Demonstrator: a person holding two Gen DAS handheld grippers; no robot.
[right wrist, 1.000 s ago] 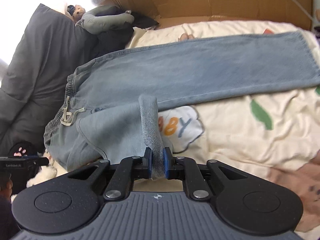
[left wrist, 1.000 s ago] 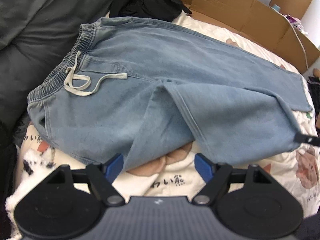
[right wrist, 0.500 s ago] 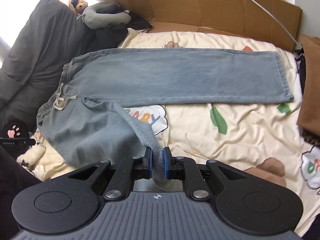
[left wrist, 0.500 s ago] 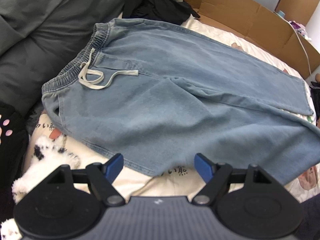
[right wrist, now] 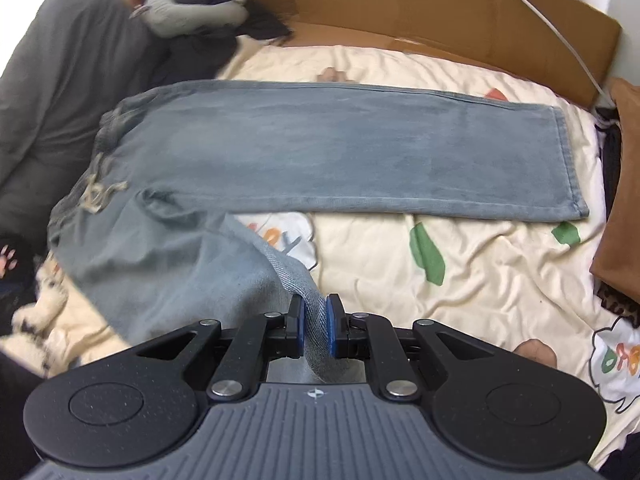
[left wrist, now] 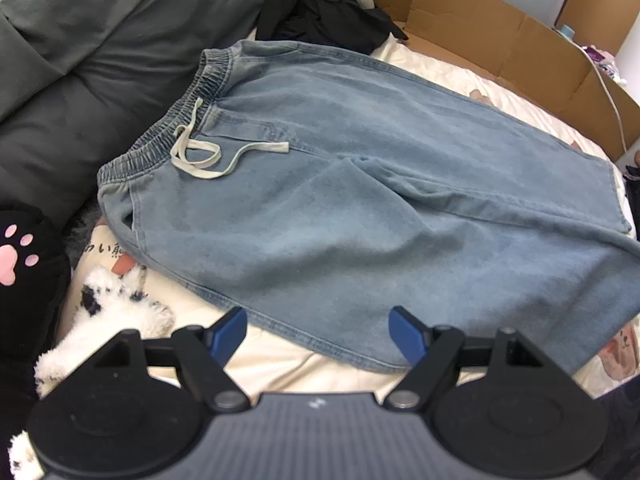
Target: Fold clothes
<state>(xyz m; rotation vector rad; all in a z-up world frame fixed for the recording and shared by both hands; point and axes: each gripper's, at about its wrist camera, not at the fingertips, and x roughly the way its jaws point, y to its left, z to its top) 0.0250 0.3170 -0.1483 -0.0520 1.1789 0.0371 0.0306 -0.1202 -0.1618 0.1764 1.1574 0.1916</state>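
One pair of jeans (right wrist: 320, 152) lies on a bed (right wrist: 460, 280). Right gripper (right wrist: 315, 330) is clamped on one leg's hem; left gripper (left wrist: 318, 334) gapes empty.

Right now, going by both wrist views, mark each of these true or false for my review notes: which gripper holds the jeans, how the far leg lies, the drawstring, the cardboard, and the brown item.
1. The right gripper is clamped on a fold of the jeans. True.
2. The left gripper also grips denim. False: its jaws stand wide apart with nothing between them.
3. The far leg of the jeans lies flat and straight on the cream bedsheet. True.
4. The drawstring at the waistband is black. False: it is off-white.
5. Cardboard stands along the far edge of the bed. True.
6. A brown item lies on top of the jeans. False: it sits apart, beyond the leg's hem.
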